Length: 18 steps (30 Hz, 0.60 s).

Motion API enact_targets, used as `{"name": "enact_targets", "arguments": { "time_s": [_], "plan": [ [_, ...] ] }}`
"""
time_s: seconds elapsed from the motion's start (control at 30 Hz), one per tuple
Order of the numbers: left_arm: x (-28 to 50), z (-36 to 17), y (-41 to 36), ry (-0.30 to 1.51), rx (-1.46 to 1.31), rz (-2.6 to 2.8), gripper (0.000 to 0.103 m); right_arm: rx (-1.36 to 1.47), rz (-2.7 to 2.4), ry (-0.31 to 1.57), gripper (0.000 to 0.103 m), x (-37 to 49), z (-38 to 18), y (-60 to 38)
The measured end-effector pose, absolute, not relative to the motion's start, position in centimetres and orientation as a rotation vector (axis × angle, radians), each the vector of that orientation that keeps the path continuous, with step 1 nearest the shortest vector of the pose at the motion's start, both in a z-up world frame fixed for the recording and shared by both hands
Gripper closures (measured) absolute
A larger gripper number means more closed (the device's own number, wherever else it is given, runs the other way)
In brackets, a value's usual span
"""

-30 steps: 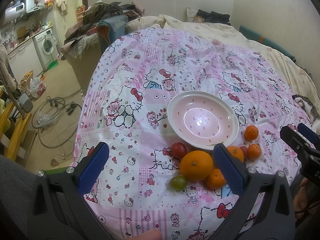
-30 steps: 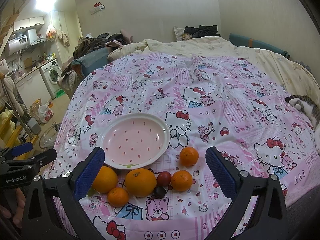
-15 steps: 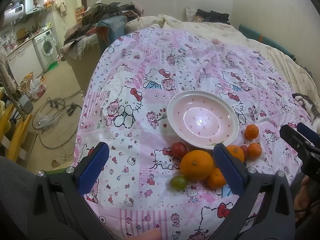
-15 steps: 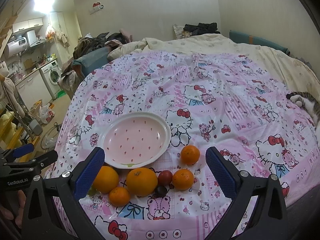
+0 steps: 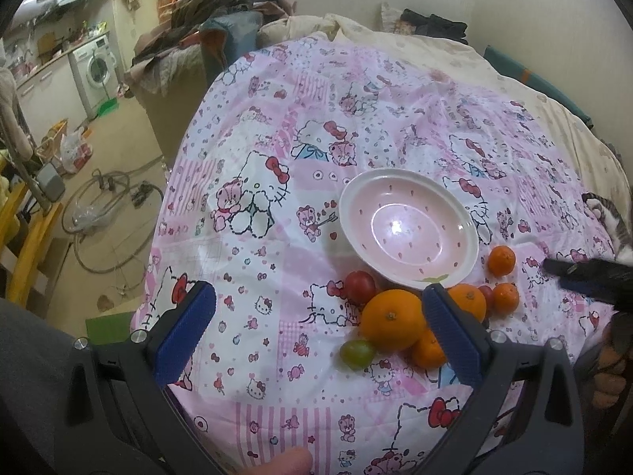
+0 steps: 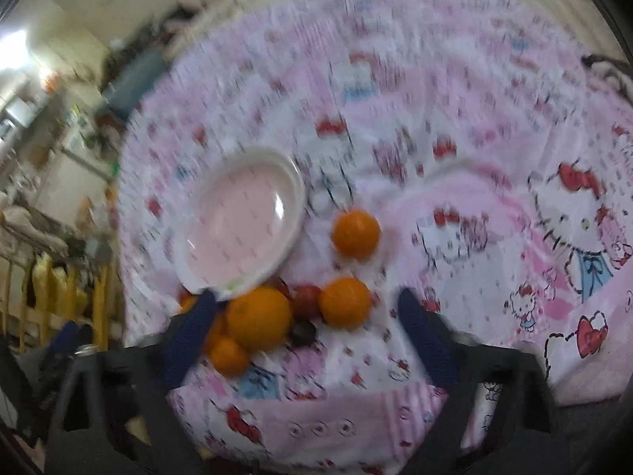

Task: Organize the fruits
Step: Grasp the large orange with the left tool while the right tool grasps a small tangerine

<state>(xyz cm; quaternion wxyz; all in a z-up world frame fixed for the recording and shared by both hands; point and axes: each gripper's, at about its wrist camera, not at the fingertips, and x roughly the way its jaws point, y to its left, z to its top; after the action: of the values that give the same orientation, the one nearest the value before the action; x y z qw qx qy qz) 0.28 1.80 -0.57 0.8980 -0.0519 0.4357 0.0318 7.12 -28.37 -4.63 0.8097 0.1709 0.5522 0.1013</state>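
An empty pink plate with a white rim lies on the pink Hello Kitty bedspread. In front of it lie a large orange, several small oranges, a red tomato and a green one. My left gripper is open and empty, above the spread left of the fruit. The right wrist view is blurred: my right gripper is open and empty, low over the fruit, with the large orange, a small orange and the plate ahead. The right gripper also shows in the left wrist view.
A tabby cat's paw lies at the spread's right edge. Left of the bed are a floor with cables, a washing machine and a chair heaped with clothes. A yellow wooden frame stands at far left.
My right gripper has swung down and forward toward the fruit, blurring its view; the fruit now sits close between its fingers. The left gripper has held nearly still.
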Motion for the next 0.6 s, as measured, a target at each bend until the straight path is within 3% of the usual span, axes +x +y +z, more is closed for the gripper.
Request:
{"name": "enact_targets", "arguments": {
  "time_s": [0.2, 0.37, 0.6],
  "plan": [
    [0.7, -1.3, 2.3, 0.959, -0.148, 0.067, 0.000, 0.446, 0.176, 1.341, 0.047, 8.9, -9.2, -29.2],
    [0.8, -1.6, 2.5, 0.978, -0.149, 0.081, 0.000, 0.412, 0.169, 1.405, 0.049, 9.7, -11.3, -28.1],
    [1.1, -2.8, 2.7, 1.035, -0.140, 0.089, 0.000, 0.340, 0.174, 1.402, 0.060, 9.7, -12.0, -27.3]
  ]
}}
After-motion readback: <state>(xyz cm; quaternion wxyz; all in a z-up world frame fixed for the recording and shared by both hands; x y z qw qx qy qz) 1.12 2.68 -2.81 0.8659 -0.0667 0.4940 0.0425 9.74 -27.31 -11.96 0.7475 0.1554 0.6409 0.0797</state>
